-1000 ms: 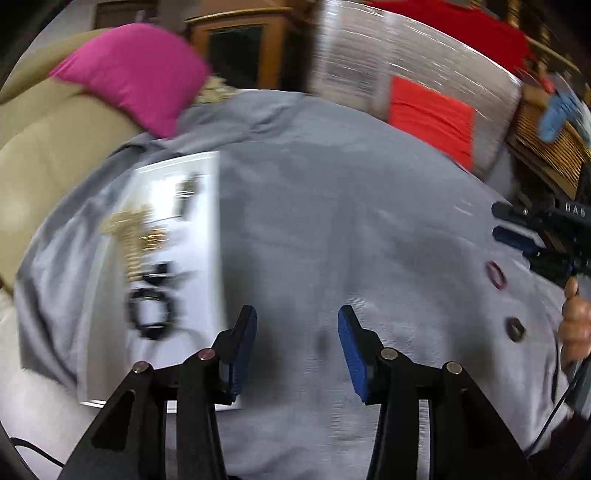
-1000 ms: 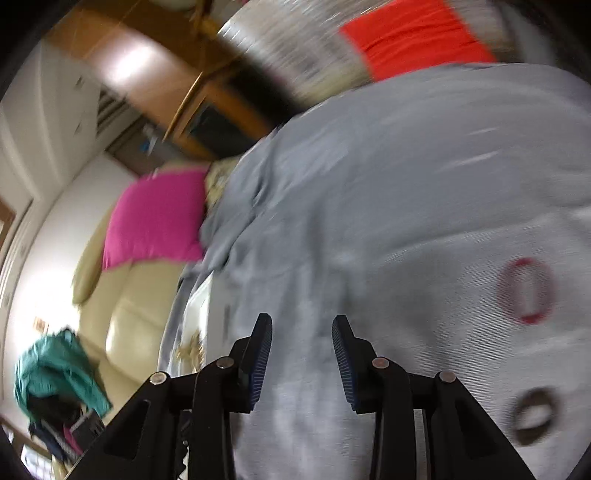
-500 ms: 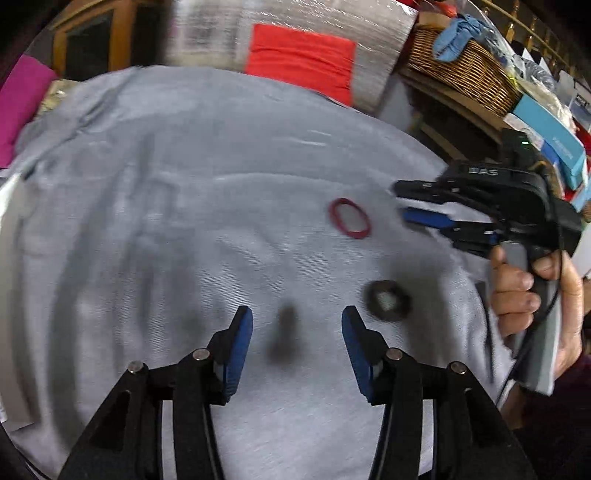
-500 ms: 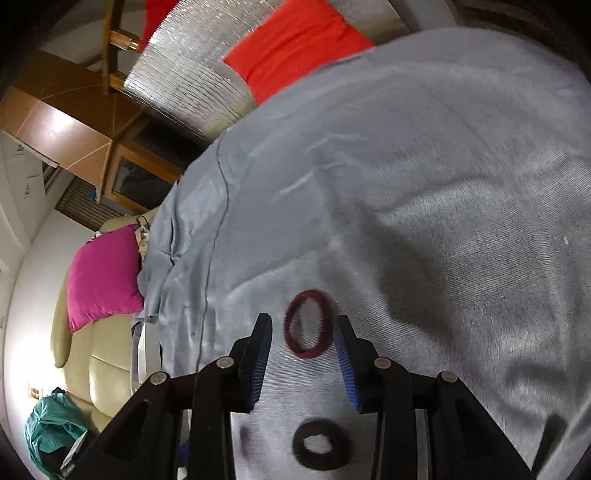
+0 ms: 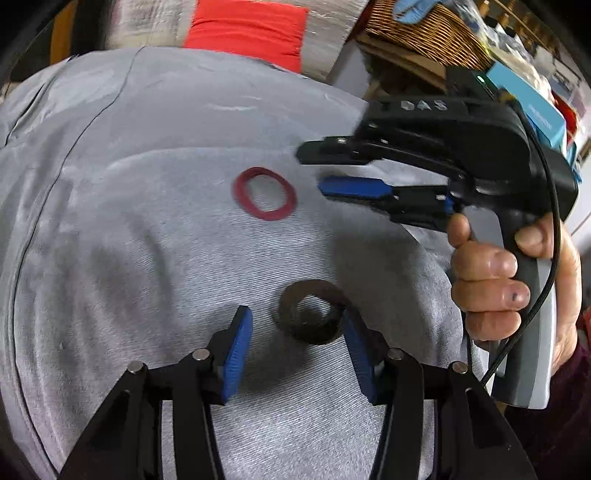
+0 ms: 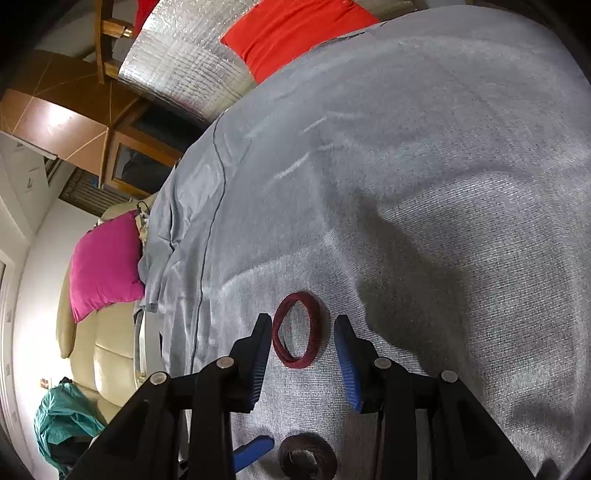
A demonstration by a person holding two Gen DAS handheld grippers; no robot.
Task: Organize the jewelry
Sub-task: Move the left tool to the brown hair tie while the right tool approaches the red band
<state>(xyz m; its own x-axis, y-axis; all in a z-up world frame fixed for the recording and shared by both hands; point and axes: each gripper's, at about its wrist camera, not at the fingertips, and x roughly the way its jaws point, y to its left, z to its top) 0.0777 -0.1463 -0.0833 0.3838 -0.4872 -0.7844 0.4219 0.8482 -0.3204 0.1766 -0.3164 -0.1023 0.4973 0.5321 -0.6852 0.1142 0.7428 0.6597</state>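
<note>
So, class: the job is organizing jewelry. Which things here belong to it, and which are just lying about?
Belongs to the job:
- red ring, between the right gripper's jaws
- dark ring, between the left gripper's closing jaws

Lying about:
- grey cloth
- pink cushion
- wicker basket
- teal cloth

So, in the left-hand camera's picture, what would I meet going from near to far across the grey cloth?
Left gripper → dark ring lying between its fingers → red ring → red cushion past the grey cloth.
</note>
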